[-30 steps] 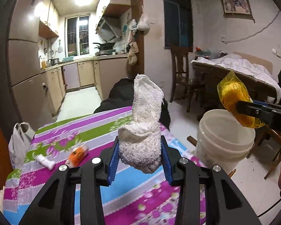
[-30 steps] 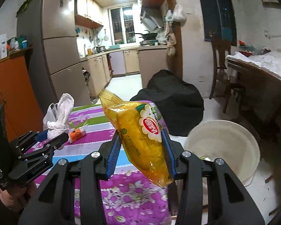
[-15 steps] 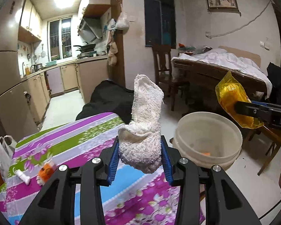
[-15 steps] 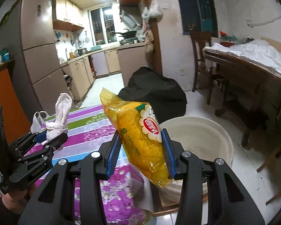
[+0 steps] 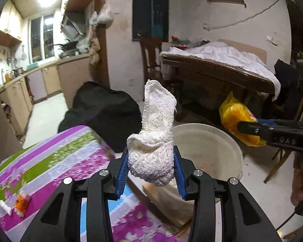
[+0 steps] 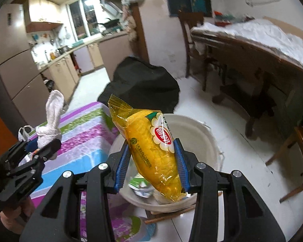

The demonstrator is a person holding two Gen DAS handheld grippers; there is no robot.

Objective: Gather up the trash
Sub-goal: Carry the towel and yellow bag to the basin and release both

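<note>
Right tool [image 6: 151, 159] clamps yellow corn packet [image 6: 151, 147] (red logo); left tool [image 5: 150, 168] clamps white cloth [image 5: 153, 141].

a white terry cloth [image 5: 153, 141] sits between blue-padded black fingers [image 5: 122, 173]. a glossy yellow snack packet [image 6: 153, 151] carries a red and white round logo and green print. the bucket [image 6: 208, 133] is off-white. the tablecloth [image 5: 56, 161] has magenta, green, lilac and sky-blue stripes with flowers.
</note>
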